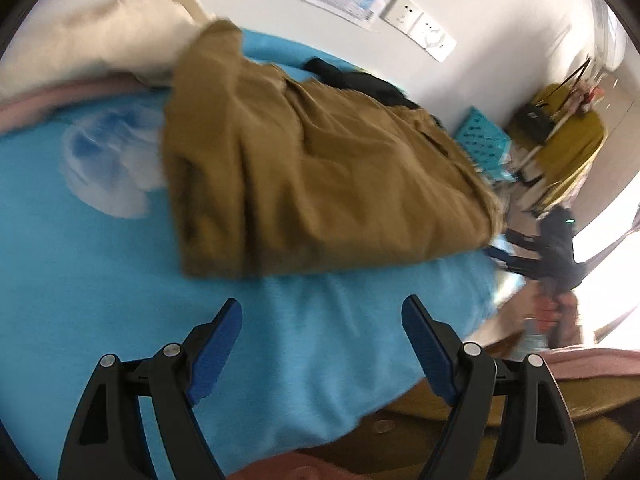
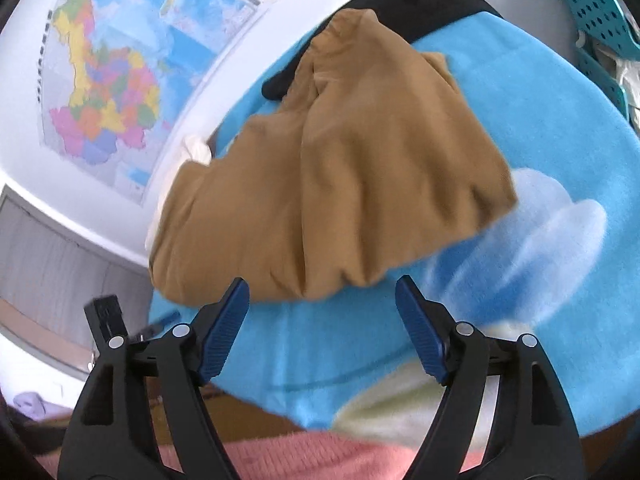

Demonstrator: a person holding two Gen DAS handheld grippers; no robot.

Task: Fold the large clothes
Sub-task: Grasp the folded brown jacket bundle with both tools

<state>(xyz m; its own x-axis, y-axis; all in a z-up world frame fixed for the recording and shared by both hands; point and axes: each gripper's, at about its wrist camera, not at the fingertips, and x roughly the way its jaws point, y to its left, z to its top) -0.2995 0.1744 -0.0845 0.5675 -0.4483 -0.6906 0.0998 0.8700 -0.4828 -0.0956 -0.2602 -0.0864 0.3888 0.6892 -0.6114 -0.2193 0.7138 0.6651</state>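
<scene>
A tan-brown garment (image 1: pixel 320 184) lies folded over in a rumpled heap on a bright blue bedspread (image 1: pixel 100 280). It also shows in the right wrist view (image 2: pixel 340 184), just beyond the fingers. My left gripper (image 1: pixel 322 316) is open and empty, above the blue cover a little short of the garment's near edge. My right gripper (image 2: pixel 322 296) is open and empty, its fingertips almost at the garment's hem. In the left wrist view the other gripper (image 1: pixel 556 244) is at the right, off the garment's end, blurred.
A black garment (image 1: pixel 360 80) lies behind the tan one by the white wall. A cream pillow (image 1: pixel 92 40) is at the far left. A teal basket (image 1: pixel 480 140) and yellow bag (image 1: pixel 572 140) stand past the bed. A map (image 2: pixel 104 92) hangs on the wall.
</scene>
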